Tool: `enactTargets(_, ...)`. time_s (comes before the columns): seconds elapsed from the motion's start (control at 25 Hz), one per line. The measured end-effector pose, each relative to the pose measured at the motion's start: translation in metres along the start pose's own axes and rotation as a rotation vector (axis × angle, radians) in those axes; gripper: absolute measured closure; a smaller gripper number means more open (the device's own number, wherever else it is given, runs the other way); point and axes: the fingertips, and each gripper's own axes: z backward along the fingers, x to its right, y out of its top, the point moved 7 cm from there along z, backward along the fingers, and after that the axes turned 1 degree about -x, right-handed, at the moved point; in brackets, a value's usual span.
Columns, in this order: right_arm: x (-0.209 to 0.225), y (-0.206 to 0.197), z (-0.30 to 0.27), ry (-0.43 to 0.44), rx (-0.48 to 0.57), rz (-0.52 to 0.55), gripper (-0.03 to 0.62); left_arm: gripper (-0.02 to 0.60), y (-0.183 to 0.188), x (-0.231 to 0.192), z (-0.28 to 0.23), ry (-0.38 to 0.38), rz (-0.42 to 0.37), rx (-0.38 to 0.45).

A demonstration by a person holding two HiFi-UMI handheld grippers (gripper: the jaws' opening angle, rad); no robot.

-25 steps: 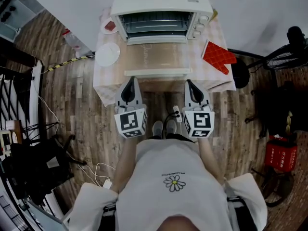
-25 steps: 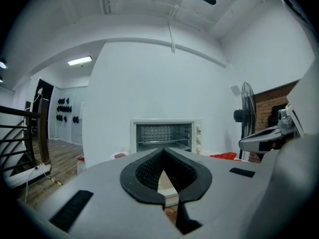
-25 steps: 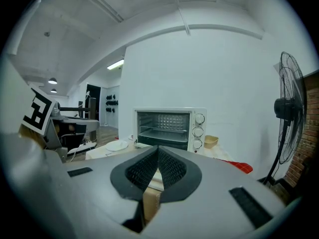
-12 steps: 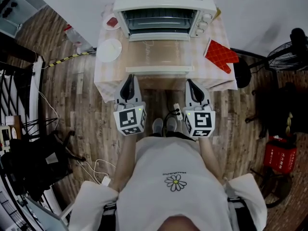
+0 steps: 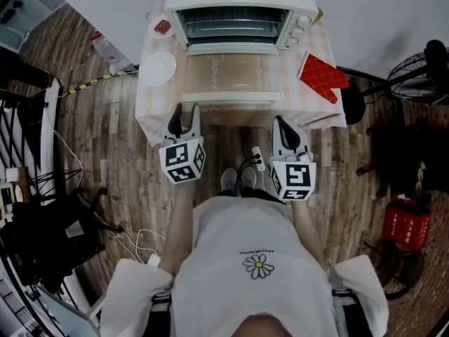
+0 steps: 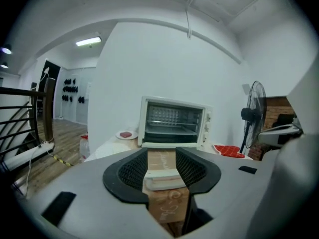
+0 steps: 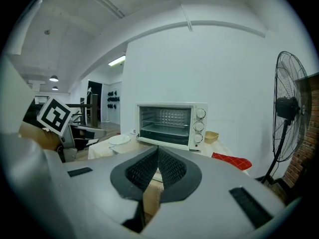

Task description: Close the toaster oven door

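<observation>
The white toaster oven [image 5: 238, 9] stands at the back of the table, its glass door [image 5: 235, 72] folded down flat toward me and its pale handle [image 5: 231, 98] at the front edge. My left gripper [image 5: 186, 112] hovers just short of the handle's left end. Its jaws are opening, with nothing pressed between them. In the left gripper view the handle [image 6: 162, 177] shows through the gap of the left gripper [image 6: 162, 164], with the oven [image 6: 173, 123] beyond. My right gripper [image 5: 284, 126] is shut and empty near the handle's right end. The right gripper [image 7: 158, 162] faces the oven [image 7: 172, 124].
A checked cloth covers the table [image 5: 151, 114]. A white plate [image 5: 157, 68] and a small dish with something red [image 5: 162, 28] sit left of the oven. A red oven mitt [image 5: 321, 78] lies on the right. A standing fan [image 5: 421, 69] and a stool [image 5: 351, 107] are right of the table.
The left gripper's jaws have gone from shut to open, and it has shifted a little left and toward the table. The right gripper has barely moved.
</observation>
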Motion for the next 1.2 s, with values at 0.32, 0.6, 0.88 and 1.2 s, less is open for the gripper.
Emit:
enactTargets(0.32, 0.004, -0.004, 0.005, -0.033, -0.026, 0.008, 0.585, 0.374, -0.046, -0.012, -0.027, 0.011, 0.030, -0.130)
enactTargets(0.6, 0.008, -0.013, 0.009, -0.050, -0.063, 0.008, 0.585, 0.376, -0.076, -0.020, -0.057, -0.008, 0.013, -0.252)
enactTargets(0.88, 0.009, -0.018, 0.011, -0.066, -0.087, 0.008, 0.585, 0.391, -0.087, -0.028, -0.073, -0.014, 0.009, -0.296)
enactTargets(1.2, 0.008, -0.020, 0.009, -0.063, -0.101, 0.014, 0.585, 0.402, -0.090, -0.029, -0.083, -0.056, -0.005, -0.324)
